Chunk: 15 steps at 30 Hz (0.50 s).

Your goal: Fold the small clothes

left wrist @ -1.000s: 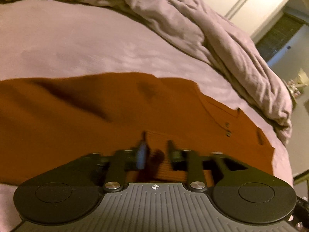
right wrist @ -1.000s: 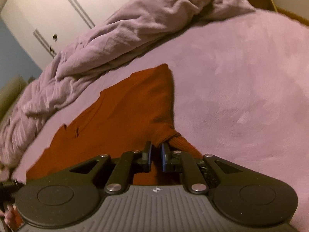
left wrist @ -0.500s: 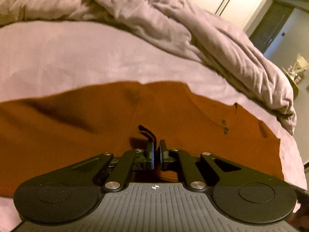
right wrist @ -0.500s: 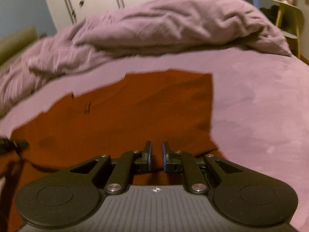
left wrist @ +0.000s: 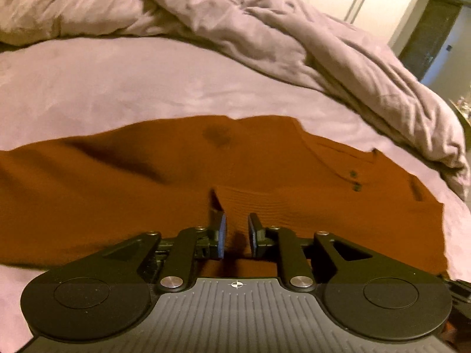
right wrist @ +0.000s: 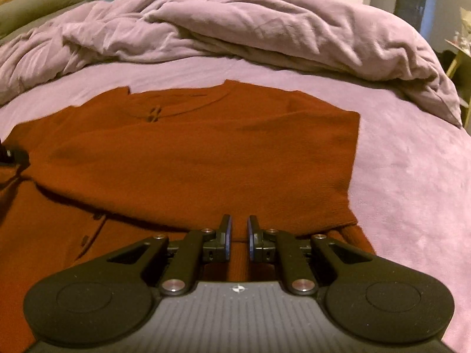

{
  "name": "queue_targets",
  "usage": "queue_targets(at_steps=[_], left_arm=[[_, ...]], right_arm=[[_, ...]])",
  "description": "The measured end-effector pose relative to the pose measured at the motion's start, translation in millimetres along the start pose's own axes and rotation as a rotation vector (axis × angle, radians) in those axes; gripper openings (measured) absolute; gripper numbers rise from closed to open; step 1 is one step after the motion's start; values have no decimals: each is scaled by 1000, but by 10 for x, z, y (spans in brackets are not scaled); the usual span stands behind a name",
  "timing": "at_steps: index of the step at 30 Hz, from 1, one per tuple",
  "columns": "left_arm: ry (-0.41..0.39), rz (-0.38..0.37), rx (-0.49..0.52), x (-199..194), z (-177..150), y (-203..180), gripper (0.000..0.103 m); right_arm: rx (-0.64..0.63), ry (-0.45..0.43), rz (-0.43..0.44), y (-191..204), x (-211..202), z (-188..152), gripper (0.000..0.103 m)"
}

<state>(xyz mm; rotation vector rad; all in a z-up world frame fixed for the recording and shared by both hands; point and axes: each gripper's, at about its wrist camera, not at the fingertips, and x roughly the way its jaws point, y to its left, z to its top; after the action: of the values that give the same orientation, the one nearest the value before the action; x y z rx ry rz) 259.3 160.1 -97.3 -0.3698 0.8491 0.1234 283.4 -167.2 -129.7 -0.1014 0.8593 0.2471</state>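
Here, the left gripper (left wrist: pixel 235 234) is easing its fingers apart around a ribbed fold of the rust-orange knit cardigan (left wrist: pixel 123 182). The right gripper (right wrist: pixel 238 235) is keeping its fingers nearly closed, pinching nothing I can make out, above the cardigan's lower edge on the lilac-sheeted bed (right wrist: pixel 412 176).

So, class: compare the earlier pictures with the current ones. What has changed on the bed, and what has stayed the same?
The left gripper closed on the ribbed cuff of the rust-brown sweater, and its jaws have just been opening, the cuff between them. The right gripper, still nearly shut on the sweater, swung round, and a folded panel now lies flat. The crumpled duvet and the mauve sheet stayed put.
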Motion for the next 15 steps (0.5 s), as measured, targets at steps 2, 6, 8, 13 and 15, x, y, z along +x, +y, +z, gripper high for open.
queue_targets(at_steps=[2,6,8,13,15], left_arm=[[2,0,30,18,-37,-124,41],[52,31,68,192,-91,-275,52],[43,67,90,235,-97,-297,56],[74,67,-36,147,-89,-14,69],[73,66,-62,17,-128,130,69]], right_arm=[[-19,7,-16,74,28,-15,10],[-45,27,-34,156,65,-26,10],[-69,48,-20,144,73,-10,10],[-22,106,47,-29,-21,1,11],[-35,104,38,-11,-147,-62,11]])
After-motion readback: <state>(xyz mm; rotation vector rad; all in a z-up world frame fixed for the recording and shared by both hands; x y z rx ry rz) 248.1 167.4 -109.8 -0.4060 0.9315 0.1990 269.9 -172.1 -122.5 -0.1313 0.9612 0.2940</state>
